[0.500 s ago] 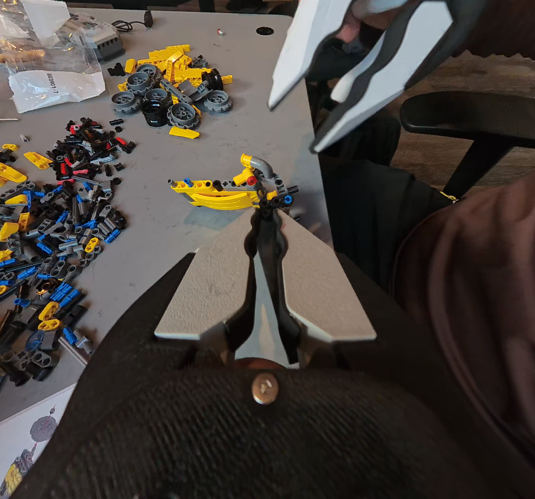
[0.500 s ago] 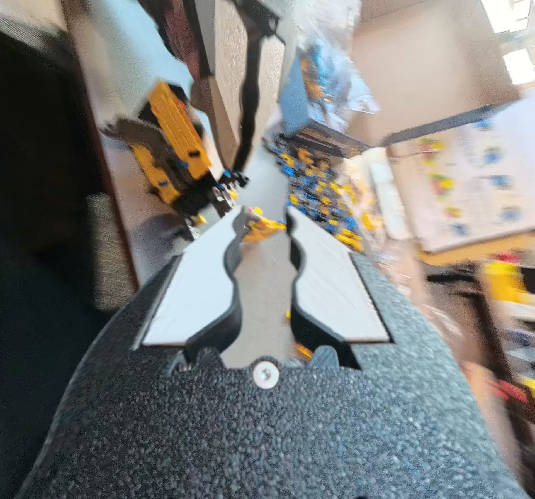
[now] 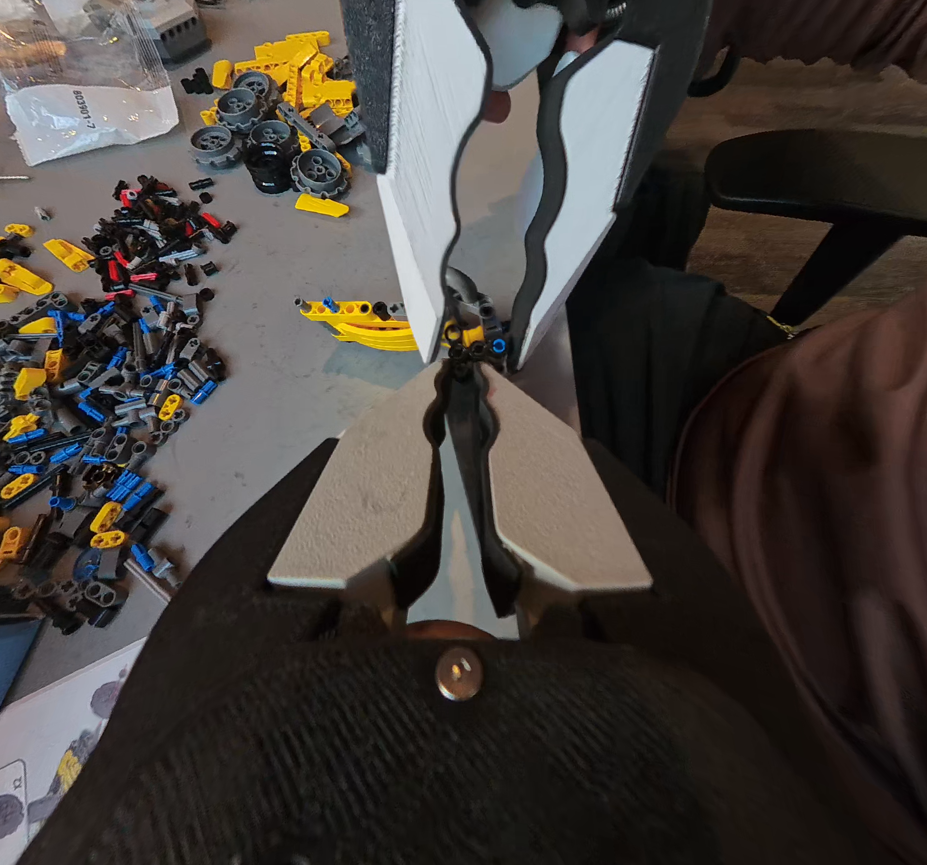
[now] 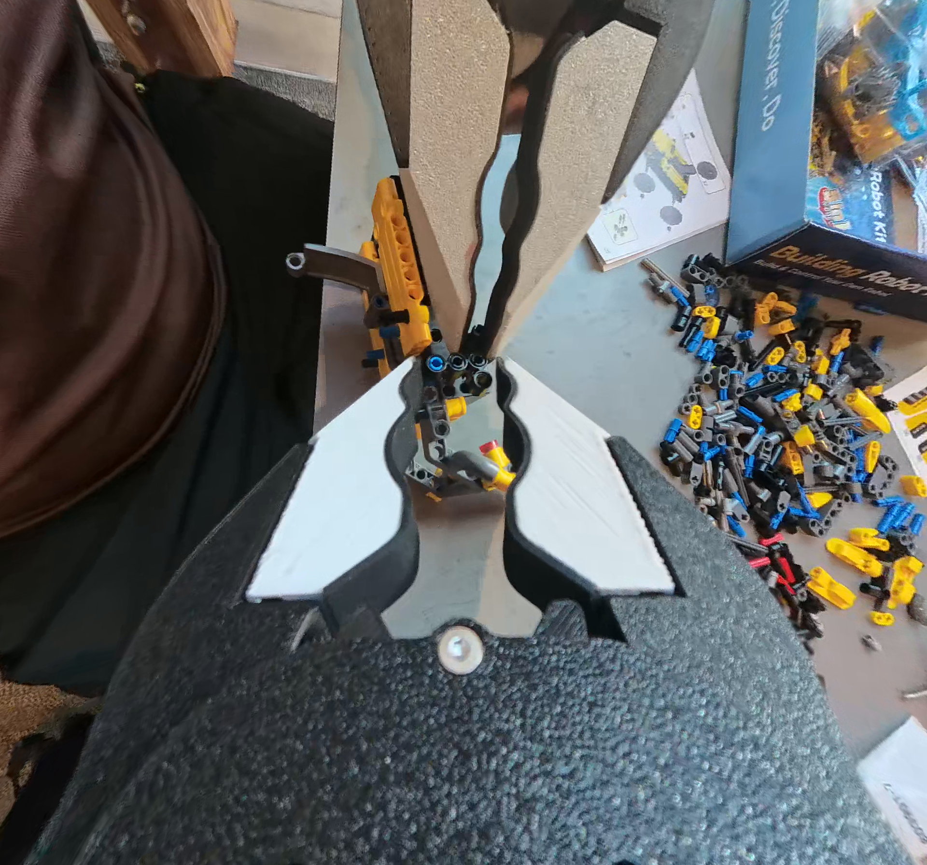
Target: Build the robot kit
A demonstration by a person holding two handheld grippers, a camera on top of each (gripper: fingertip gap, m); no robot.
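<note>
So the left gripper [image 3: 464, 372] has its fingers pinched tight on the dark end of a small yellow-and-grey brick assembly [image 3: 373, 322], right where a cluster of black connectors and one blue pin sits. The assembly is near the right edge of the grey table [image 3: 281, 389], its yellow curved part stretching off to the left of the fingertips.

The right gripper [image 4: 456, 364] comes in from the opposite side, tip to tip with the left one. Its fingers are spread apart, straddling the same end of the assembly; in the right wrist view you can see the grey arm and a yellow bit with a red tip sitting in the gap between the white fingers [image 4: 351, 495]. Whether the fingertips actually touch the bricks, I can't tell.

Further out, left of the assembly, there's a big loose pile of small parts [image 3: 95, 389] in black, grey, blue, yellow and red. Behind that, a bunch of grey wheel hubs [image 3: 271, 139] with one black tyre and some yellow beams. At the far left corner there's a clear plastic bag [image 3: 85, 83] over a grey box-shaped unit.

In the right wrist view a blue kit box [image 4: 782, 103] stands at the table's far side, with a printed instruction booklet [image 4: 667, 189] lying just beside it. A person in dark clothes sits right at the table edge.
</note>
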